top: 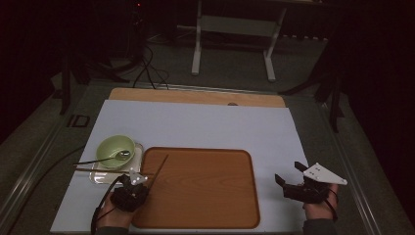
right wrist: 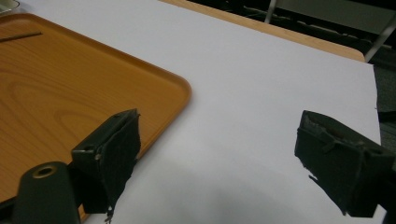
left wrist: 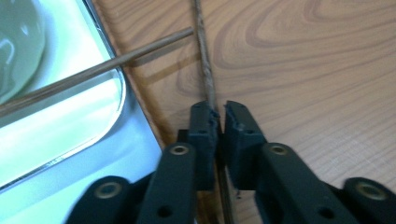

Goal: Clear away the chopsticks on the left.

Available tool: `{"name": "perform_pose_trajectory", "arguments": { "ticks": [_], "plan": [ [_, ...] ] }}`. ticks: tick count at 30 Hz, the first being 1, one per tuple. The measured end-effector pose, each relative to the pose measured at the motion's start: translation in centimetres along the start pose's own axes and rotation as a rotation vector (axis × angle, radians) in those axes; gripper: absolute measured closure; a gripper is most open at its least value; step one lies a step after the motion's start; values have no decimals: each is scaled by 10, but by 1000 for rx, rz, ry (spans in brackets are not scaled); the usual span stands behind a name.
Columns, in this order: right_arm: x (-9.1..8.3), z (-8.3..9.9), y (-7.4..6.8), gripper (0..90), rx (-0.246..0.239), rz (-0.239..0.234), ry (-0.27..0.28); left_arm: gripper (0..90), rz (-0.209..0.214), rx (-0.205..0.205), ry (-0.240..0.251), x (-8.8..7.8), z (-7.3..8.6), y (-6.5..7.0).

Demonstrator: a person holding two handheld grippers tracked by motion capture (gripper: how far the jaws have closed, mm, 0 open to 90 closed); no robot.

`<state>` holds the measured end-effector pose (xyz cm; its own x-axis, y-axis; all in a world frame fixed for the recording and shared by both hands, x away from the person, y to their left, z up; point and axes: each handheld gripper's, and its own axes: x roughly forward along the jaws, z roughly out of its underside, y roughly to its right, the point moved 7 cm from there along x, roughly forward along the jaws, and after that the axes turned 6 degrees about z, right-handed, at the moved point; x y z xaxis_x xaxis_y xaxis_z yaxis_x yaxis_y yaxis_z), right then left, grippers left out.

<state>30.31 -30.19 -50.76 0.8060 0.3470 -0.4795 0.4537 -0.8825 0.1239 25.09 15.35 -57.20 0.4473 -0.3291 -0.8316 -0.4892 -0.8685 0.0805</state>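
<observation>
White sheeting covers the desk (top: pixel 205 125), and on it lies the wooden tray (top: pixel 205 196), the landmark for everything else. Off the tray's left edge sits a metal dish (top: pixel 100 177) carrying a green bowl (top: pixel 111 147) with a spoon (top: pixel 121 154) resting in it. One chopstick (top: pixel 100 171) lies across that dish, its tip reaching onto the tray's left rim. The other chopstick (left wrist: pixel 205 70) lies on the tray near its left edge, slanting toward the tray's far side and crossing the first one's tip. At the tray's near left corner the left gripper (left wrist: pixel 218 122) has its jaws clenched on the near end of that slanting chopstick. Off the tray's right edge, over bare white sheeting, the right gripper (right wrist: pixel 219 158) hangs with its jaws spread wide and nothing between them.
</observation>
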Motion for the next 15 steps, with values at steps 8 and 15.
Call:
{"name": "perform_pose_trajectory", "arguments": {
  "ticks": [8,15],
  "plan": [
    [0,0,1,141,2,2,0,850,5,-33,17,8,-9,0],
    [0,0,1,141,1,2,1,846,25,-54,26,14,-12,2]
  ]
}}
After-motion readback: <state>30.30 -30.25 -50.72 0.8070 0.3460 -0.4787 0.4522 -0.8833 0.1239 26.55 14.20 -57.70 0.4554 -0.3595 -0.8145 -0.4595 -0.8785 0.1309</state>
